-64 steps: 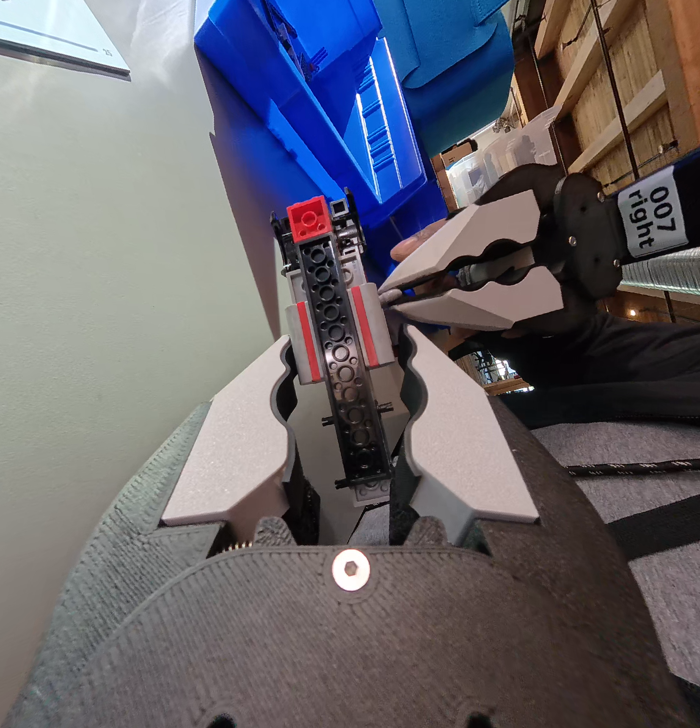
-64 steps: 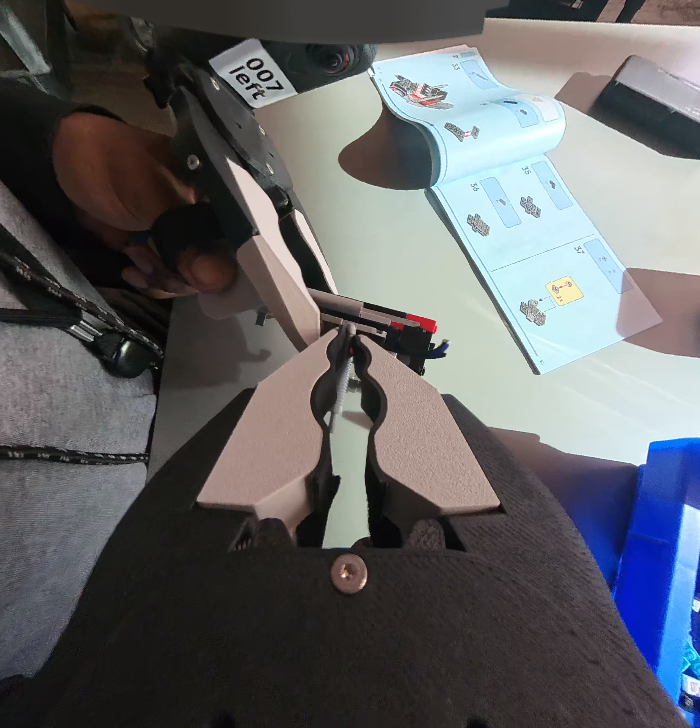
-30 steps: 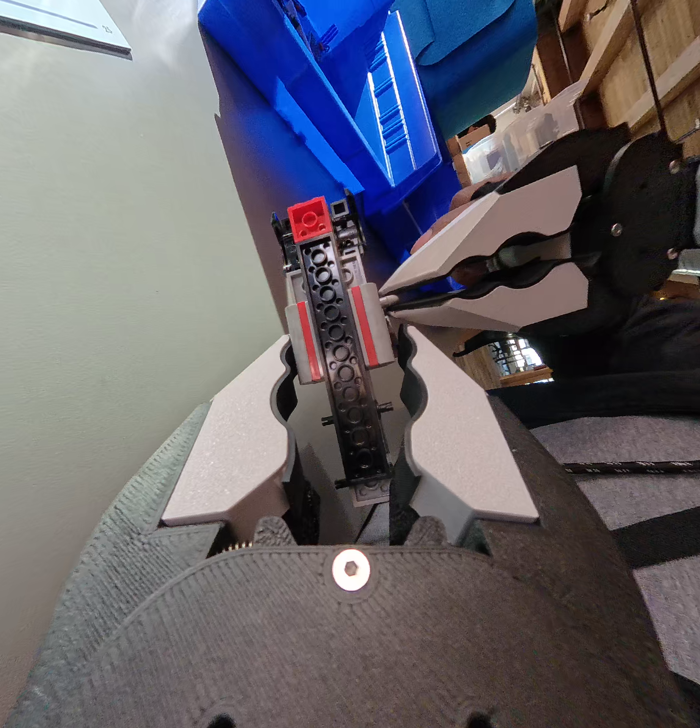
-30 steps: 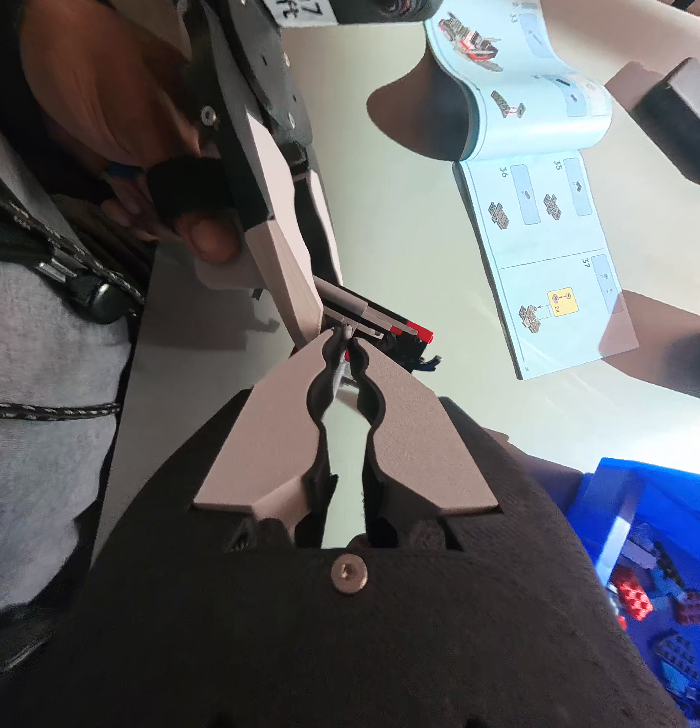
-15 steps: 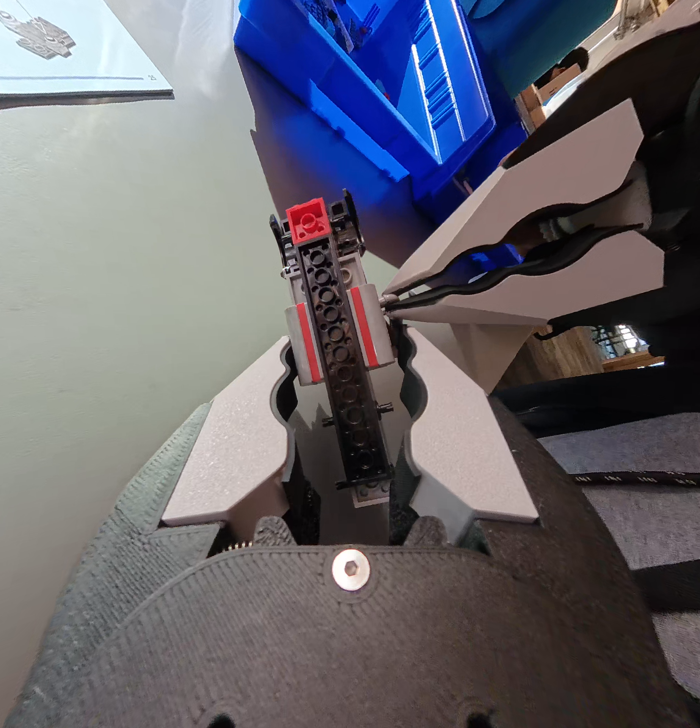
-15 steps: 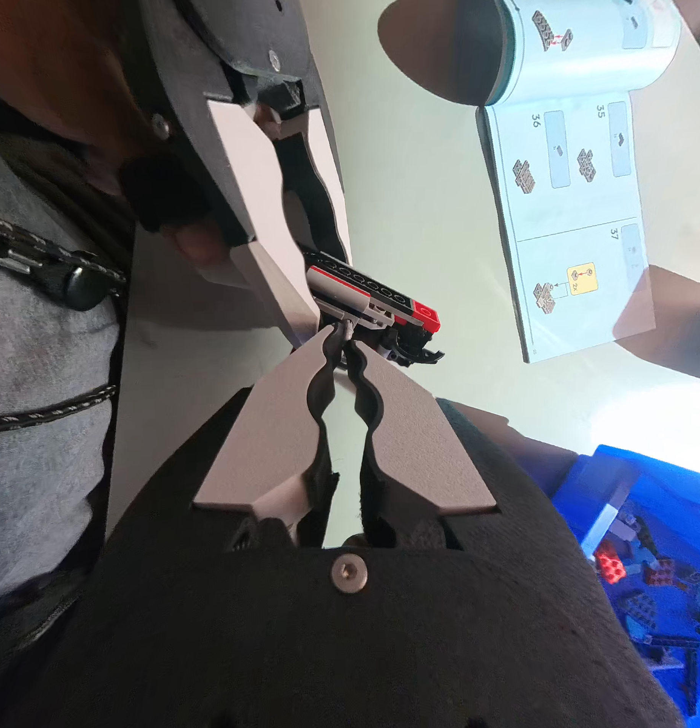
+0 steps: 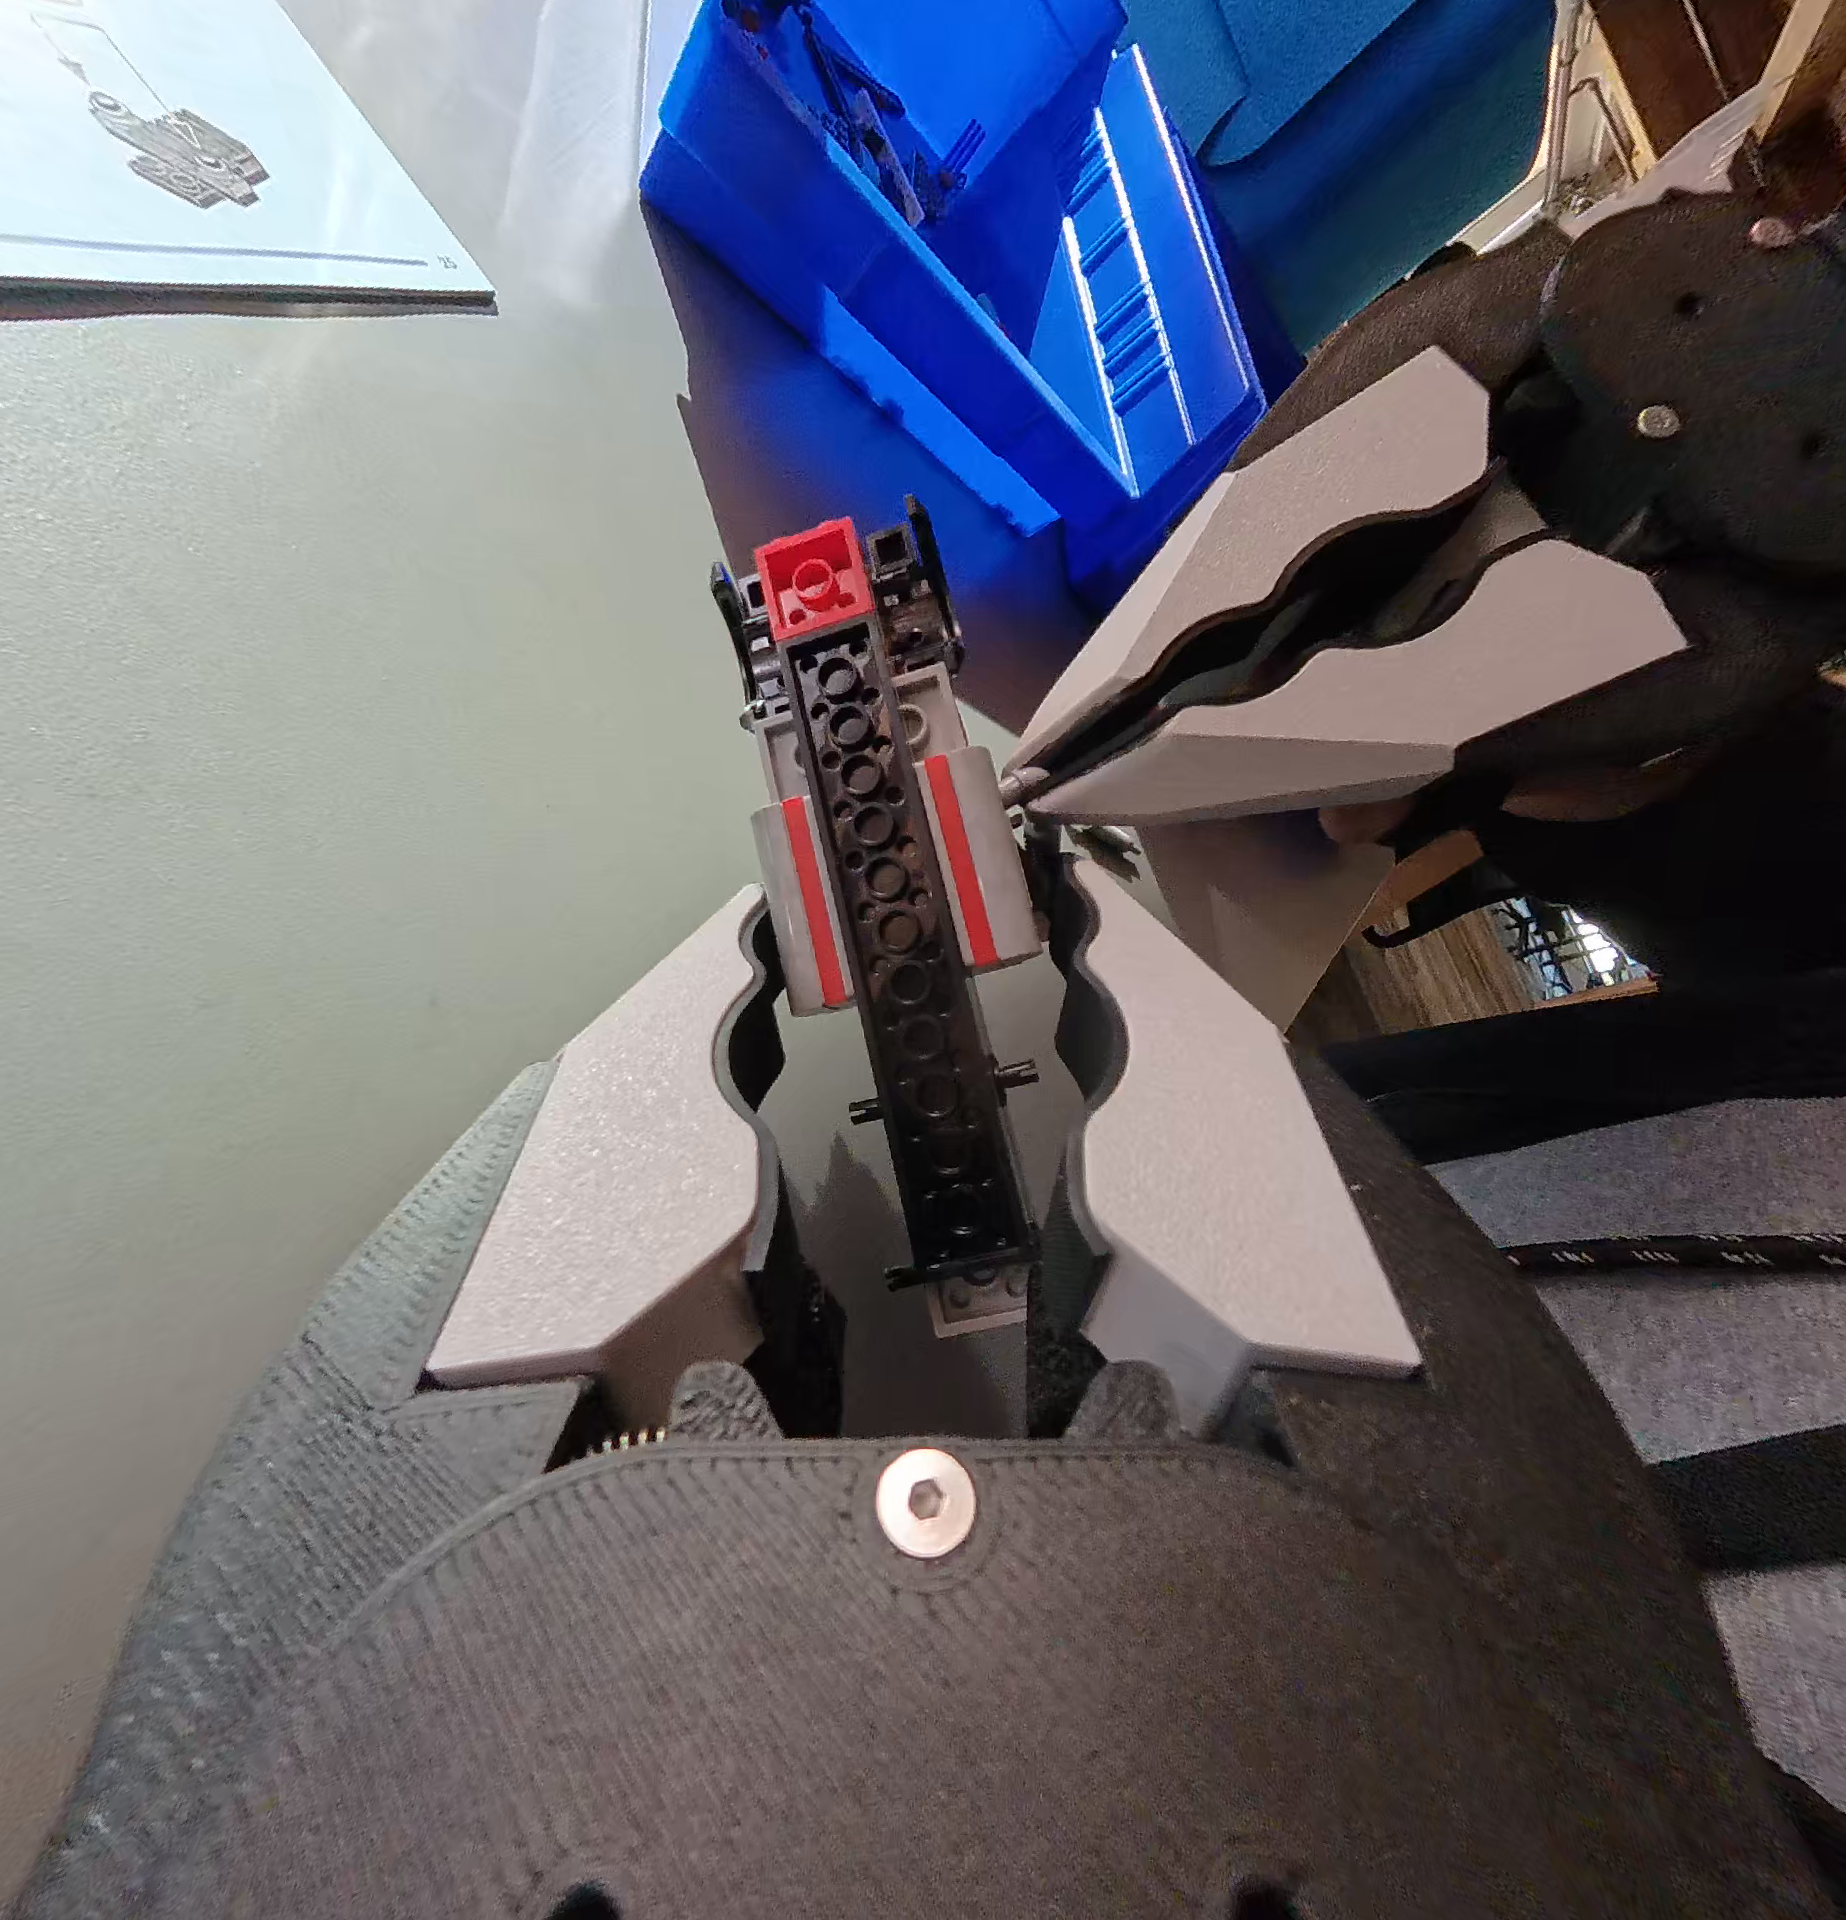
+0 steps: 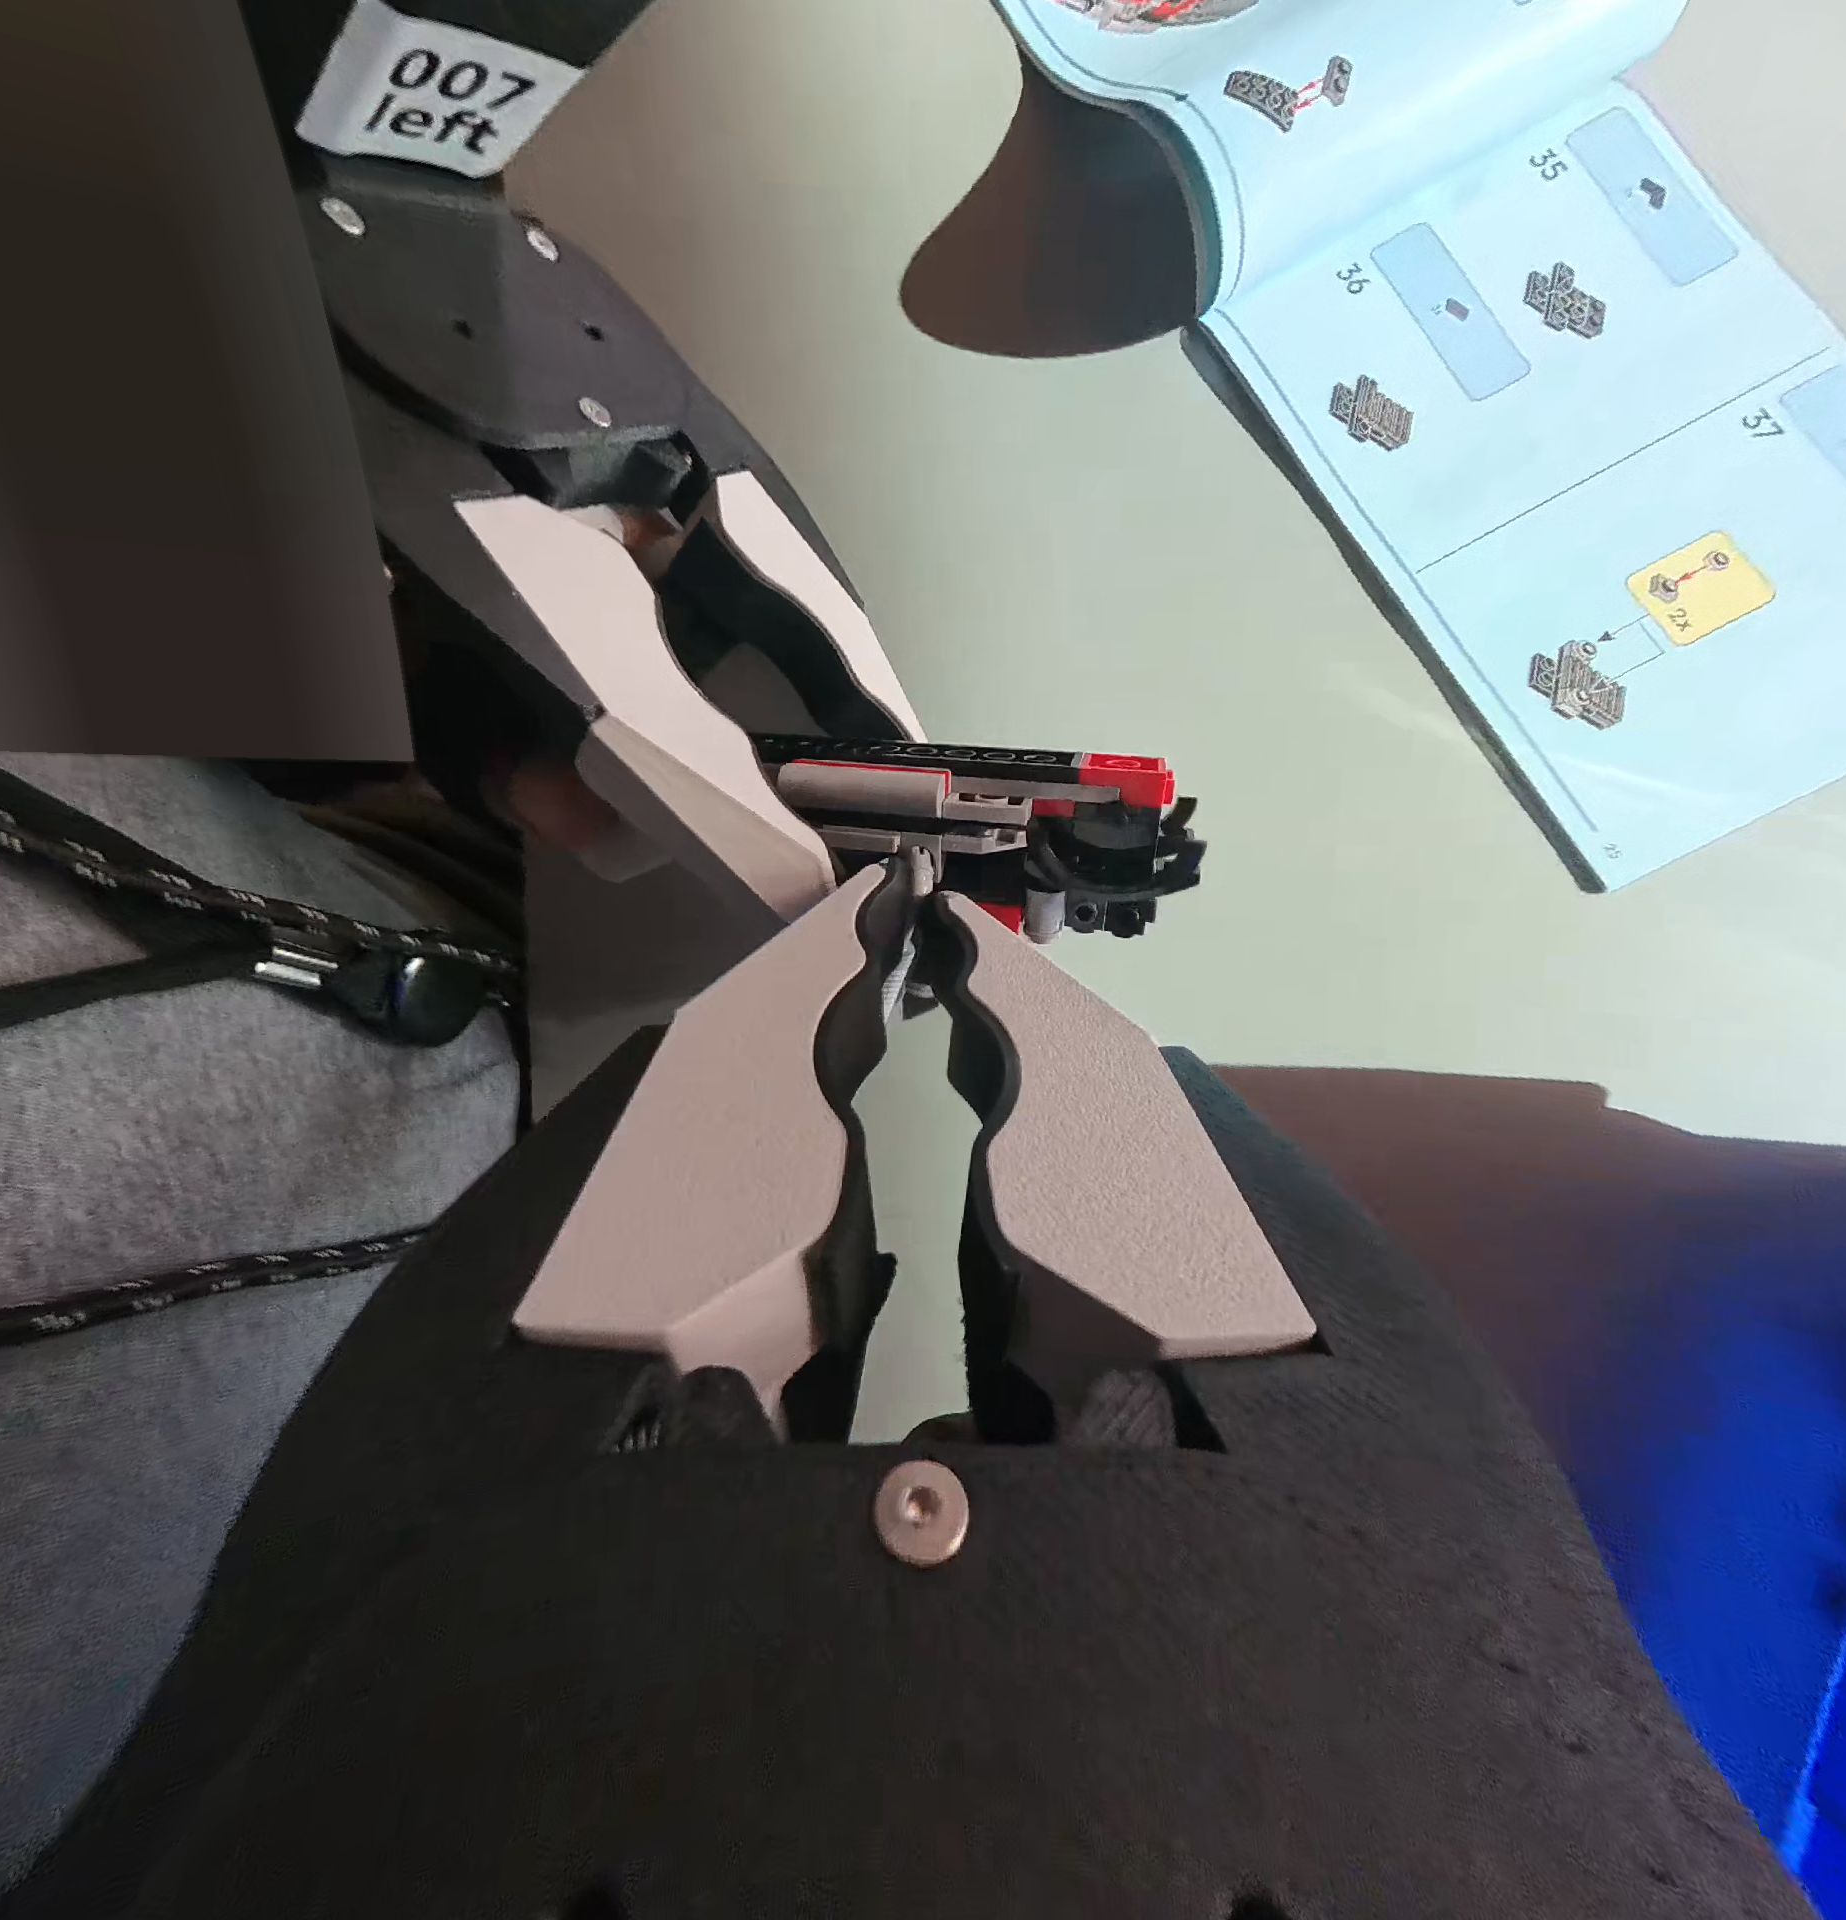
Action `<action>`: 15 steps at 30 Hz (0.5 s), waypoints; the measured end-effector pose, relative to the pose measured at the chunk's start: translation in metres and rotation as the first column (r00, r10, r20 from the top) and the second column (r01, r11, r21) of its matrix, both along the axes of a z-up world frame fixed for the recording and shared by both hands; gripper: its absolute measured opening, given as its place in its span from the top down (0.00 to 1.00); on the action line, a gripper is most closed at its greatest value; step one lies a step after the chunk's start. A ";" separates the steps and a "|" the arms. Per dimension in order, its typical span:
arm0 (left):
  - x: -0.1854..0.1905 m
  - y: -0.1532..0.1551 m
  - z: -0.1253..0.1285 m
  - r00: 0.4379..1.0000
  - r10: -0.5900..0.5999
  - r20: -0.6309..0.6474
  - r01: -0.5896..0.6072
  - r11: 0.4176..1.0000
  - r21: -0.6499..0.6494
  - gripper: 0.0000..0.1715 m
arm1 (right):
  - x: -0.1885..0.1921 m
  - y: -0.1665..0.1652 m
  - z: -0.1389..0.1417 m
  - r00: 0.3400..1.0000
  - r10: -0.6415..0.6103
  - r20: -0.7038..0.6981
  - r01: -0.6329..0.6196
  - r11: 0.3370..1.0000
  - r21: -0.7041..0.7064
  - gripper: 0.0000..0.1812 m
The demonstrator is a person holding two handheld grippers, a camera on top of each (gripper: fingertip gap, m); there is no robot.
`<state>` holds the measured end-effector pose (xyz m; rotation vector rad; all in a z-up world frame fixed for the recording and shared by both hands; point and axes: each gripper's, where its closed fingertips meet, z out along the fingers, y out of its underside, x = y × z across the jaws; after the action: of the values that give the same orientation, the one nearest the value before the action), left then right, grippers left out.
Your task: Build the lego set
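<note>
A: Start at the fingers. What has the left gripper [image 7: 903, 914] got?

B: The model [image 7: 888, 883], pinched between its two grey fingers [image 7: 628, 1143]. They stand fairly wide because the build fills the gap; the tips bear on the grey side blocks with red stripes.

A: Which way does it run?

B: Its long axis lies along the fingers. A black studded beam runs from deep in the gap out past the tips and ends in a red brick [image 7: 813, 575] at the far end, with small black bits around it. So the model points straight away from the left camera, tilted a little to the left.

A: And the right gripper [image 8: 911, 902]?

B: Nearly closed, nipping a thin grey pin [image 8: 917, 868] at the very tips. The pin's free end meets the model's side, just ahead of the left finger tip.

A: Does the right camera add anything?

B: It sees the model [image 8: 981, 805] side-on: a flat stack held level above the table [image 8: 1106, 623], red end pointing right, with a black clump under that end which the left view barely shows. It also shows the open booklet [image 8: 1521, 436] on the table beyond.

A: And the left camera alone?

B: The beam's row of holes from above, the blue bin [image 7: 898, 291] behind the model, and the right gripper [image 7: 1023, 784] coming in from the right, across the model's axis.
</note>
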<state>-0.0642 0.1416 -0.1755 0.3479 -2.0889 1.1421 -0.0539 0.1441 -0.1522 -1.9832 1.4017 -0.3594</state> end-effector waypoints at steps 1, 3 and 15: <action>0.000 0.000 0.001 1.000 0.002 -0.006 -0.002 1.000 -0.005 0.70 | 0.000 0.000 0.001 1.000 -0.013 0.009 0.013 1.000 0.012 0.97; 0.001 0.000 0.002 1.000 0.004 -0.010 -0.004 1.000 -0.009 0.70 | 0.002 -0.001 0.002 0.999 -0.037 0.030 0.037 0.999 0.020 0.97; 0.001 -0.002 -0.006 0.987 -0.014 0.159 0.010 1.000 0.025 0.70 | -0.005 -0.005 -0.006 0.998 0.046 -0.038 -0.054 0.970 -0.237 0.98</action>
<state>-0.0628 0.1401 -0.1815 0.2626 -2.2421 1.1719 -0.0585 0.1393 -0.1586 -2.2225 1.3786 -0.4950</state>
